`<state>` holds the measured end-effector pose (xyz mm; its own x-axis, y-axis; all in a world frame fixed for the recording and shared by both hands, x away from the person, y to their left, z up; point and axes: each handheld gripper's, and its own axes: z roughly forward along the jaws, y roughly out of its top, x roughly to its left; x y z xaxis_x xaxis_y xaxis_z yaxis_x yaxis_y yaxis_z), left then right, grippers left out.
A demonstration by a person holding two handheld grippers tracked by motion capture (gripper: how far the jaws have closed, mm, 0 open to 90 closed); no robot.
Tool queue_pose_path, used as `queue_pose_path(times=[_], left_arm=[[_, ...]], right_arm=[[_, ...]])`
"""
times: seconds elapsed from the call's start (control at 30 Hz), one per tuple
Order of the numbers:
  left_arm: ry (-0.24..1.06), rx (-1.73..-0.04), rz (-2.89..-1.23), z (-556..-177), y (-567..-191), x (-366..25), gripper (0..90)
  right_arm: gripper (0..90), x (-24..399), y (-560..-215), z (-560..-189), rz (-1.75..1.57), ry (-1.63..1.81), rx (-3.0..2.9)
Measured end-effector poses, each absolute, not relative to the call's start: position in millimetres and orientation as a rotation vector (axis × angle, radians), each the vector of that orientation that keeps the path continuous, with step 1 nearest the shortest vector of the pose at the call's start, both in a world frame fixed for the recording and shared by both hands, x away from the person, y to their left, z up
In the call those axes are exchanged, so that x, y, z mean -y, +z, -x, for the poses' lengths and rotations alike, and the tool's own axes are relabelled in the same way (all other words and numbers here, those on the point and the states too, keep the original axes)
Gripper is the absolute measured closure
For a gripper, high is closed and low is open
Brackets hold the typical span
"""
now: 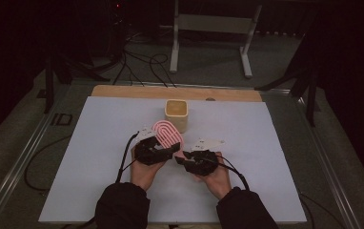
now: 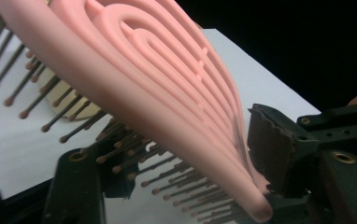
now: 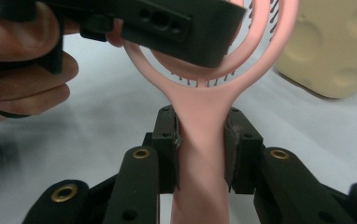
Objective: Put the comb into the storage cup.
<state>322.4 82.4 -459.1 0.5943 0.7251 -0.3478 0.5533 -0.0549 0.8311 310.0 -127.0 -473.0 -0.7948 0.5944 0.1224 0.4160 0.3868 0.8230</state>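
- Nearest the person, two dark sleeves come in from the bottom edge of the high view, and each hand holds a black gripper over the white sheet [image 1: 99, 157] that covers the bench.
- The right gripper [image 3: 201, 149] has its jaws closed on the neck of a pink hairbrush [image 3: 200, 140]; in the right gripper view both pads press the handle's sides just below the point where it widens into the head.
- The left gripper [image 1: 163, 151] meets the brush at its head. In the left gripper view the right-hand jaw pad lies against the pink back edge, while the left-hand jaw sits lower among the bristles; whether that jaw actually presses the brush I cannot tell.
- The left hand [image 3: 17, 70] shows in the right gripper view at the upper left, fingers curled round its gripper's black body.
- The brush is soft matte pink, an open loop design: nested raised ribs run lengthwise along a long oval head, with gaps between them. Dark thin bristles with small rounded tips stick out from the underside.
- It is held off the bench, head tilted up and away from the person, near the middle of the sheet.
- Just beyond the brush head stands a cream square cup [image 1: 176, 114], upright, with shallow round dimples in its wall.
- Farther off is the bench's bare wooden edge [image 1: 123, 91], then cables on a dark floor and a pale metal frame [image 1: 213, 28].
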Motion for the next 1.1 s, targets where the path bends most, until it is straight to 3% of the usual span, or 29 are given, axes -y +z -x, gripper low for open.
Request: queue_pose_path(times=[0.4,1.1], left_arm=[[0.135,-1.03,-1.683,-320.7,-458.9,-82.8,55.6],[0.061,-1.001,-1.639,-317.3,-453.4,-80.8,64.0]], right_arm=[[69.7,125.1,-475.8,-309.7,-0.902,1.36,-2.461],[69.8,123.1,-476.5,-308.8,-0.895,1.359,-2.463]])
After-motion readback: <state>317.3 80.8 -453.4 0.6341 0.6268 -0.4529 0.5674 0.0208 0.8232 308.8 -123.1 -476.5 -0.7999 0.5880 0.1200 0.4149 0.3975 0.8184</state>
